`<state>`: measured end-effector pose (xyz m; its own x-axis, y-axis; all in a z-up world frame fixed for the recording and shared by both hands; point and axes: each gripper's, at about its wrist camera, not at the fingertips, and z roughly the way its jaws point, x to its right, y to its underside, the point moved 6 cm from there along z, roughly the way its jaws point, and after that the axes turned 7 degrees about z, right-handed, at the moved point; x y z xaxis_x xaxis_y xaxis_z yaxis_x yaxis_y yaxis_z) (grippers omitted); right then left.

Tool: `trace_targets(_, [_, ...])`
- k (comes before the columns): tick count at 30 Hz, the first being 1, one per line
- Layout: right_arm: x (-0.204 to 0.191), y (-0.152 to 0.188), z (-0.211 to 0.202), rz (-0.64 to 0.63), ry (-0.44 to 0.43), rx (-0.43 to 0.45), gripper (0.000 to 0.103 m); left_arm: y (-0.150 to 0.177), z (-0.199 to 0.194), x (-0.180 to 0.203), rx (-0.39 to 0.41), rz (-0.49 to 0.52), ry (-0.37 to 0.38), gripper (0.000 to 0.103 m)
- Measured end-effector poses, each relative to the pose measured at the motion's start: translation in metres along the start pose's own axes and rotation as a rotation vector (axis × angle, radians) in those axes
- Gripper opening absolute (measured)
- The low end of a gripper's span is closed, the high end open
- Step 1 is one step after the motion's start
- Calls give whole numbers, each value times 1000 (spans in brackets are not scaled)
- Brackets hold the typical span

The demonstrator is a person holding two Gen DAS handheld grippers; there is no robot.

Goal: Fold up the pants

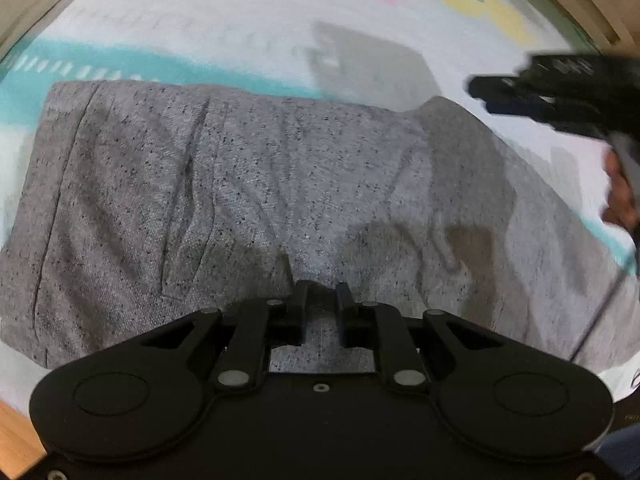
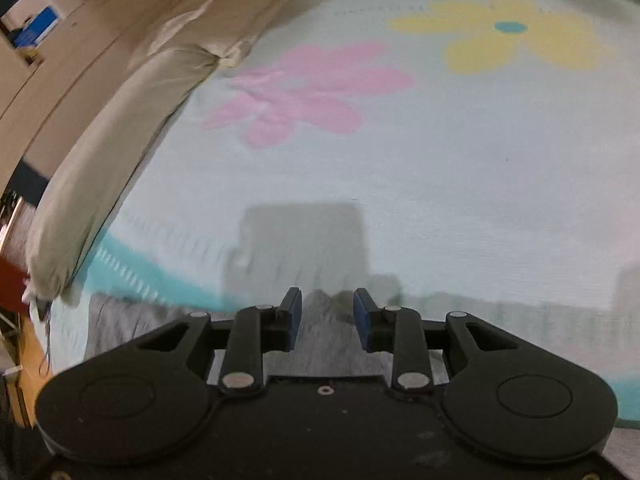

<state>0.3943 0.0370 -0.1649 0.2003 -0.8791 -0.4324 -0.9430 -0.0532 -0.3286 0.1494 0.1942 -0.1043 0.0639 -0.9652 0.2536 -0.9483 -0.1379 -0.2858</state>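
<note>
- The left wrist view looks down on the pants [image 1: 248, 200]: grey, black-flecked knit cloth lying folded in a broad, roughly rectangular slab on a pale bedspread [image 1: 200, 20]. Long seam lines and soft creases run across the cloth, and its far right corner rises to a small peak.
- The left gripper [image 1: 322, 300] sits low over the near edge of the pants. Its black fingers [image 1: 300, 300] stand a narrow gap apart, with grey cloth showing in that gap; whether they pinch it or only hover over it cannot be told.
- Only this view shows the right gripper [image 1: 560, 92] from outside, a blurred black shape at the right edge above the pants, with part of the person's hand [image 1: 620, 196] below it.
- The right wrist view faces mostly across the bedspread, which the other view shows only in part: a woven white surface with a pink flower [image 2: 304, 92], a yellow flower [image 2: 508, 36] with a teal centre, and a teal band [image 2: 132, 276].
- In it the right gripper [image 2: 327, 308] has its blue-padded fingers [image 2: 294, 312] spread, nothing between them, and the pants [image 2: 132, 328] show only as a grey strip beneath and to the left.
- A beige pillow [image 2: 104, 168] lies along the bedspread's left edge, seen in this view alone.
</note>
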Motion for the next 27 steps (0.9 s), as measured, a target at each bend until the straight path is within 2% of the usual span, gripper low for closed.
trace_targets(5, [0,14,20,6,8,-102,32,9,-2,2,7,28,1,22])
trace_targets(6, [-2,19,21,-17,-10,-128,28,9,-2,1,5,21,7,22])
trace_targets(7, [-7,24,16,-72,-21,-128,25,8,0,2,4,9,13,22])
trace_targets(8, [-16,31,10,-168,-16,-115,10,6,1,-1,2,-7,25,22])
trace_targets(9, [-24,40,3,-274,2,-109,6,5,-1,-5,0,-26,37,22])
trace_targets(11, [-35,62,-10,-403,-16,-109,6,5,-4,-13,-6,-80,67,22])
trace_targets(15, [-37,114,-23,-490,-57,-202,3,1,-11,-22,-15,-160,88,20])
trace_targets(17, [-36,137,-24,-549,-49,-239,2,-5,-18,-21,20,-174,78,19])
trace_targets(19, [-35,155,-21,-566,-52,-276,2,-13,-24,-16,70,-144,52,19])
trace_targets(20, [-34,162,-23,-576,-49,-261,2,-17,-24,-13,96,-120,34,21])
trace_targets(22, [-34,166,-27,-598,-49,-249,2,-21,-17,-12,98,-72,-44,21])
trace_targets(23, [-34,163,-31,-586,-56,-243,5,-19,-11,-13,74,-63,-72,19])
trace_targets(24, [-35,156,-31,-553,-69,-231,9,-16,-10,-14,78,-67,-72,20])
trace_targets(26, [-35,140,-40,-486,-95,-197,11,-13,-11,-13,93,-59,-78,20])
trace_targets(27, [-34,129,-47,-450,-107,-154,18,-11,-11,-12,85,-49,-78,20])
